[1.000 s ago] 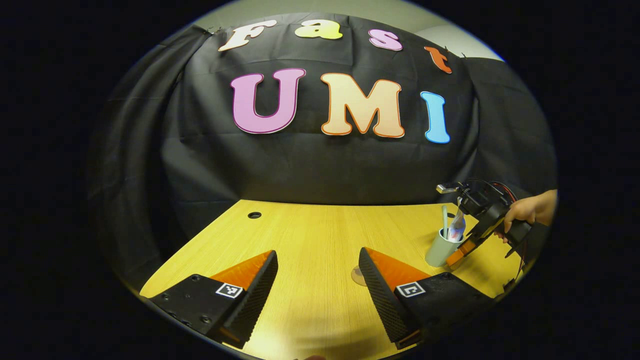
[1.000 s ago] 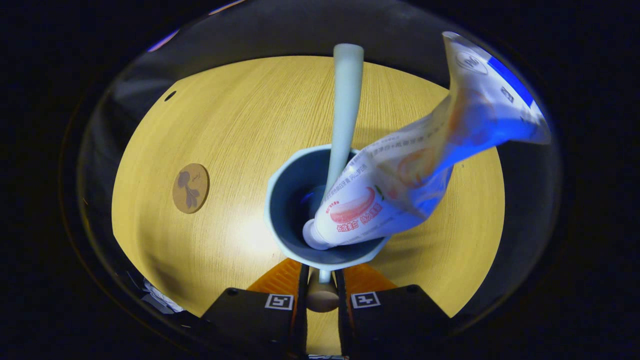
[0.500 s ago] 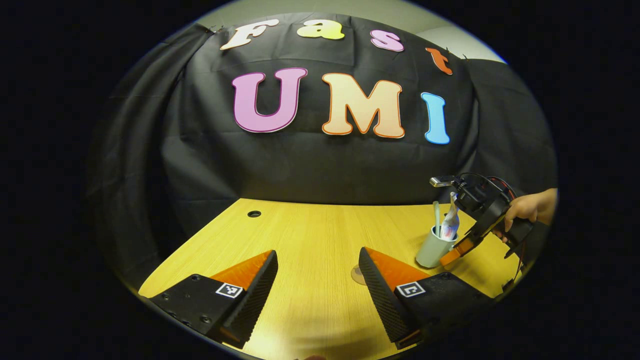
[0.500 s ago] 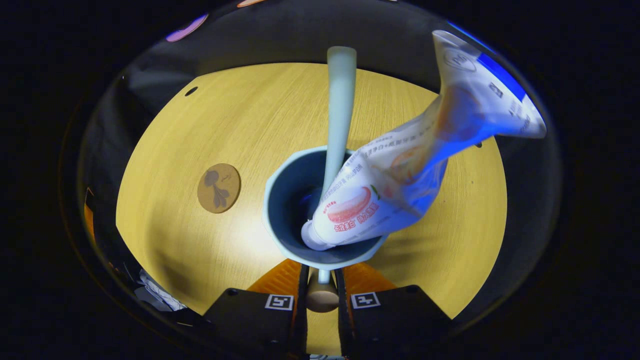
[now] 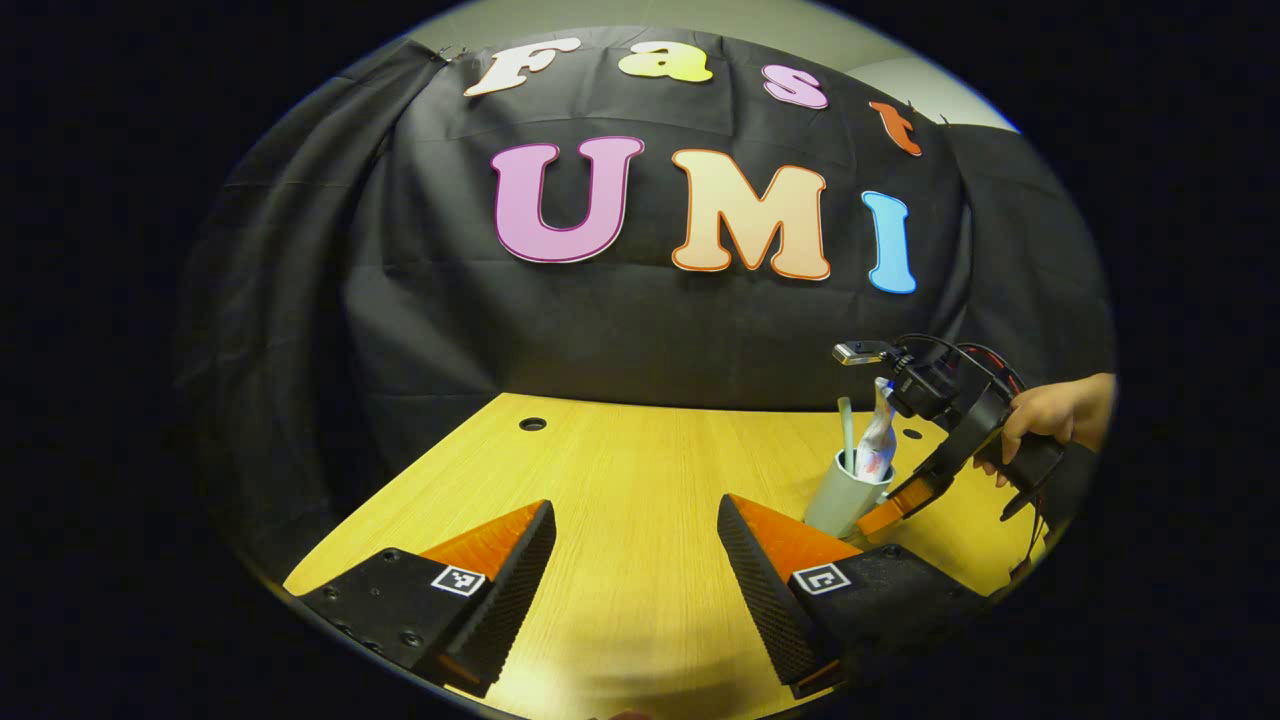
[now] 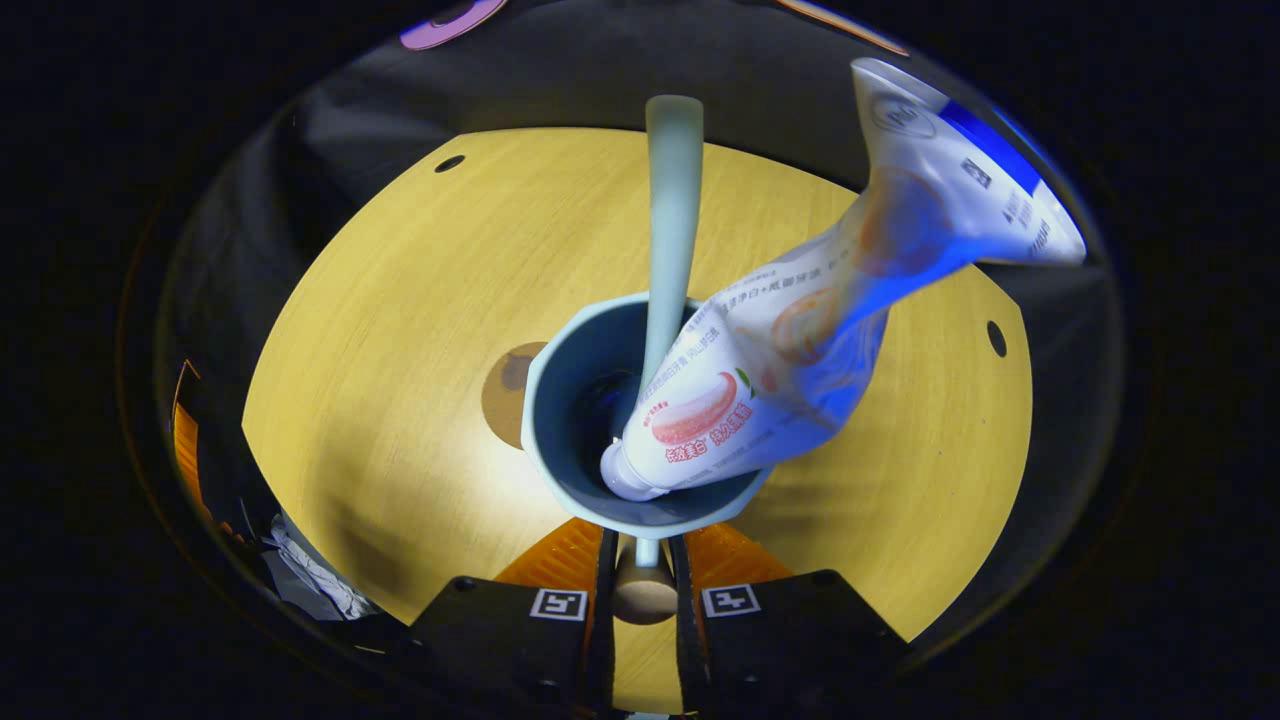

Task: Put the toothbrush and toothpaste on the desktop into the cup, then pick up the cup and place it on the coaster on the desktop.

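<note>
Cup (image 6: 640,425) sits clamped in my right gripper (image 6: 640,560), both fingers squeezed nearly together on a handle or tab at the near rim, with only a narrow slot between them. Toothbrush (image 6: 668,230) stands upright in the cup, and toothpaste (image 6: 800,340) is in there too, cap end down, flat tail leaning out over the right rim. In the right gripper view I see the coaster (image 6: 508,385) on the desk (image 6: 400,330), partly hidden behind the cup's left edge; cannot tell if the cup is touching the desk. In the left gripper view the cup (image 5: 840,495) tilts a bit, right gripper (image 5: 875,515) on its lower side, a hand (image 5: 1045,420) gripping the tool from the far right. My left gripper (image 5: 635,555) is wide open, holding nothing, low over the near desk (image 5: 620,470), well apart from the cup.
</note>
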{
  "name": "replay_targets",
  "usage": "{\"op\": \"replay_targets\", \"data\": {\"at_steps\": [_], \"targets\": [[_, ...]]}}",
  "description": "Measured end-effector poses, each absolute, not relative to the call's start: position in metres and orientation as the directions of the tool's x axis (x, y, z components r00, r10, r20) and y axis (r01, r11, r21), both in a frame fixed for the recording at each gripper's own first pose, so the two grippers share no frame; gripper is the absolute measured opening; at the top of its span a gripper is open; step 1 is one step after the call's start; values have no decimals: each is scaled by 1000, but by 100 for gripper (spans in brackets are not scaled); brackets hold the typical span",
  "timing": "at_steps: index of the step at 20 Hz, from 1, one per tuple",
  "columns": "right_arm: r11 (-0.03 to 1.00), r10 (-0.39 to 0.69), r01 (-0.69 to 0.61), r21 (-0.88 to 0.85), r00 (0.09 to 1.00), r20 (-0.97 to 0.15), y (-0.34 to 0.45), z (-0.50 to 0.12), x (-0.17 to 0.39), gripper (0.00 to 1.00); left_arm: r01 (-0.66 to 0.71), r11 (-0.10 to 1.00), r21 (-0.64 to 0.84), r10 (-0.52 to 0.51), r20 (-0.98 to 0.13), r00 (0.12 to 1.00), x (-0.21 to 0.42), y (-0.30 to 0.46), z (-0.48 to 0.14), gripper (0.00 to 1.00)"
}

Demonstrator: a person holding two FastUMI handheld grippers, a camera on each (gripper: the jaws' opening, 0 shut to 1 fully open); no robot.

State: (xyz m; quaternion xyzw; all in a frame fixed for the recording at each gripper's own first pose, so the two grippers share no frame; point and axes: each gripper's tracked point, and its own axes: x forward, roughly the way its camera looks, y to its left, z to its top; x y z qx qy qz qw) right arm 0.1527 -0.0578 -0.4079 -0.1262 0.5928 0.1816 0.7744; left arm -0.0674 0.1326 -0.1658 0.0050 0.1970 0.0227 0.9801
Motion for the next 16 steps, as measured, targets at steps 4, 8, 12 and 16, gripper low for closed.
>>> {"op": "replay_targets", "data": {"at_steps": [4,8,12,16], "targets": [[878,141,-478,16,227,-964,-58,-412,149,27,-64,998,22,68,-386,920,-72,154,-166,95],[859,135,-512,8,210,-968,-58,-413,150,24,-85,996,23,87,-396,914,-77,175,-170,95],[844,105,-536,-18,198,-974,-60,-410,152,27,-101,995,22,101,-399,912,-80,187,-172,95],[849,101,-527,-21,202,-974,-61,-408,155,27,-107,994,9,102,-409,907,-80,191,-176,95]]}}
